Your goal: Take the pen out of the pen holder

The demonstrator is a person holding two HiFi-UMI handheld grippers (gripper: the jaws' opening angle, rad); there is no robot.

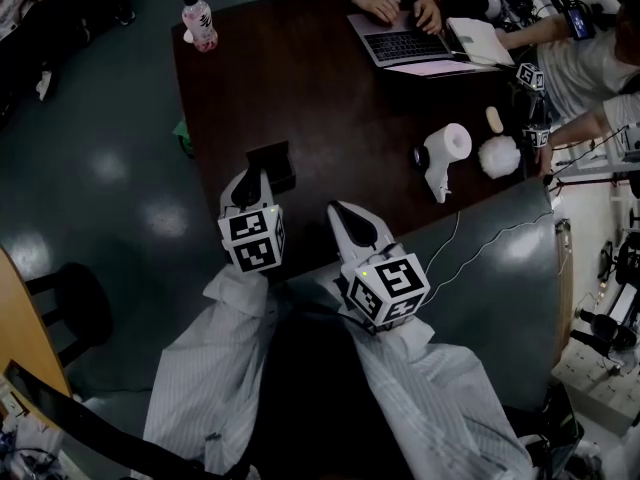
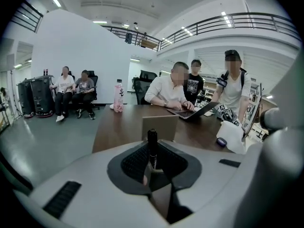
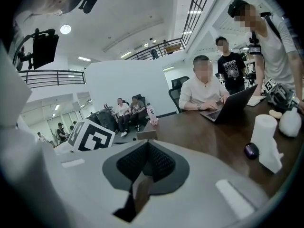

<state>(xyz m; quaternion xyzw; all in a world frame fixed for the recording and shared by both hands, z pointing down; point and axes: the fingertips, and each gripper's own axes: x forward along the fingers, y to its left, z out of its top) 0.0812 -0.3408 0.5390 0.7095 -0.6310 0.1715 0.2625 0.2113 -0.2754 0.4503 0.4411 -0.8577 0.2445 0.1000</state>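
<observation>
The left gripper (image 1: 255, 178) is hiding most of the pen holder (image 1: 281, 162) at the table's (image 1: 330, 98) near edge. Its jaws are covering the pen's (image 2: 152, 145) lower end.

The head camera hangs above the near edge of the dark table (image 1: 330, 98) and looks steeply down over its whole top. The camera on the left gripper (image 1: 252, 175) sits low at that near edge and faces along the tabletop toward the far end. The camera on the right gripper (image 1: 339, 209) sits just beside it, equally low, turned more toward the table's right side. All three views share the laptop (image 1: 405, 43), the pink bottle (image 1: 199, 21) and the white paper roll (image 1: 447, 148).
</observation>
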